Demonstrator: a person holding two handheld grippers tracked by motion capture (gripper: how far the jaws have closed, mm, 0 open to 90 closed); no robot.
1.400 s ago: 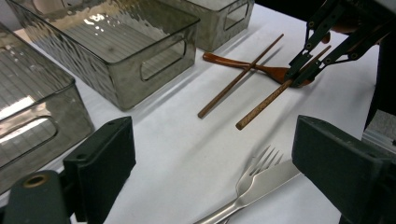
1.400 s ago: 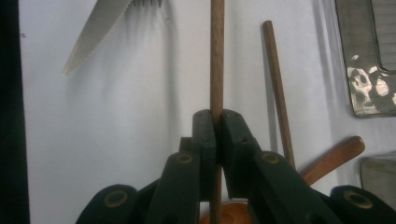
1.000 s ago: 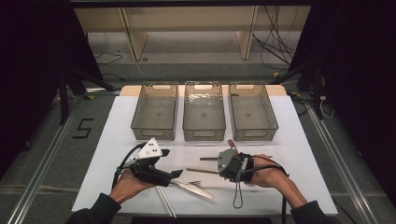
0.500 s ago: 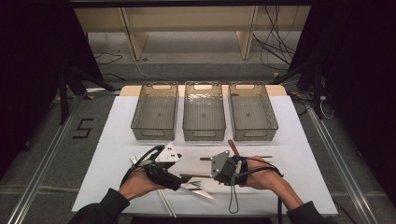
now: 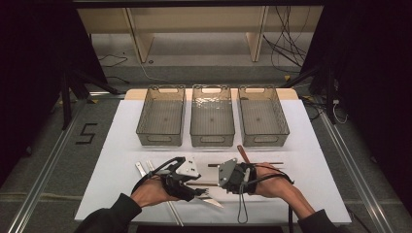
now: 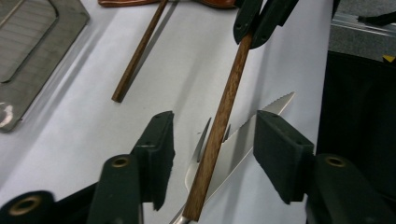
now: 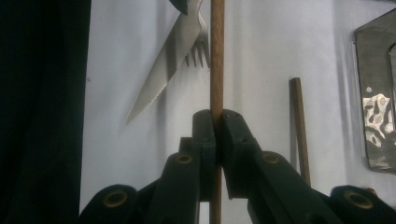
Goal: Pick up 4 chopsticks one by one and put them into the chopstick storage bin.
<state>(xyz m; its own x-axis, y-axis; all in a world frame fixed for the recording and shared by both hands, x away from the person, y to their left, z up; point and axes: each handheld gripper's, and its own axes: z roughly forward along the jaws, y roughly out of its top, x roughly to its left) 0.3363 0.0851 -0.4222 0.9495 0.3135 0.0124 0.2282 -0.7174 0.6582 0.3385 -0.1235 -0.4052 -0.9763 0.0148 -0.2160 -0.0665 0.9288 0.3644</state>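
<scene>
Wooden and slim, a brown chopstick [image 7: 216, 60] is pinched between the pressed-together jaws of the right gripper [image 7: 217, 122], its long axis running straight up the middle of the right gripper view toward the top edge. In the left gripper view the same chopstick [image 6: 219, 126] slants from the bottom centre up to the upper right, where the right gripper [image 6: 256, 28] clamps its far end. The left gripper [image 6: 212, 140] straddles its near part; its jaws have just been closing but stand apart, the stick between them and touching neither pad. Beneath the stick, on the white table cover [image 5: 116, 160], lie a serrated steel knife [image 6: 261, 119] and a fork [image 6: 201, 140], their tips pointing to the upper right of that frame. A second chopstick [image 6: 139, 51] lies apart at the upper left. From the high view, both grippers meet low in the frame, left gripper [image 5: 187, 177] facing right gripper [image 5: 228, 175], in front of three clear plastic bins [image 5: 212, 141].
</scene>
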